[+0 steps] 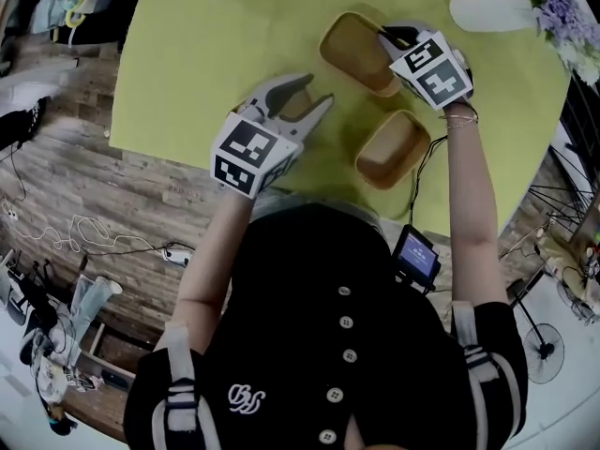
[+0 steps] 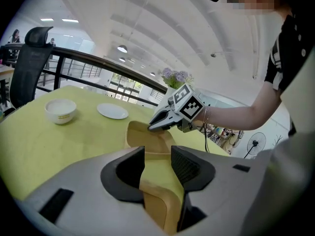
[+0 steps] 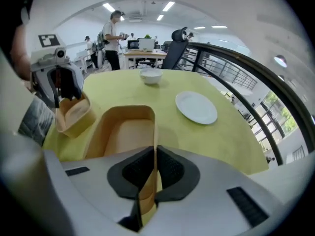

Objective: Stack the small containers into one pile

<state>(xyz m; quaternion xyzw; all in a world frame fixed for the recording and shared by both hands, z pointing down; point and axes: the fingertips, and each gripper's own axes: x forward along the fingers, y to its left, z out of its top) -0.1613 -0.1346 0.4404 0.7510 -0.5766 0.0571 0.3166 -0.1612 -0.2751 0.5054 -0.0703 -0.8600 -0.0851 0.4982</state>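
Note:
Three tan containers are on the yellow-green tablecloth [image 1: 187, 64]. My left gripper [image 1: 314, 94] [image 2: 157, 155] is closed across the smallest container [image 1: 296, 109] [image 2: 157, 205], its pads against both sides. In the right gripper view that container [image 3: 74, 113] hangs tilted in the left gripper [image 3: 66, 90] by the table's edge. My right gripper [image 1: 386, 36] [image 3: 155, 168] points steeply down, its jaws pinched on the near wall of the large container [image 1: 354, 52] [image 3: 125, 132] [image 2: 145, 134]. A third container [image 1: 392, 148] lies apart near the table's front edge.
A white bowl [image 2: 60, 110] [image 3: 150, 75] and a white plate [image 2: 112, 111] [image 3: 197, 107] sit further out on the table. A white vase with purple flowers [image 1: 497, 9] lies at the right. A railing runs behind the table, and a person [image 3: 114, 33] stands at desks beyond.

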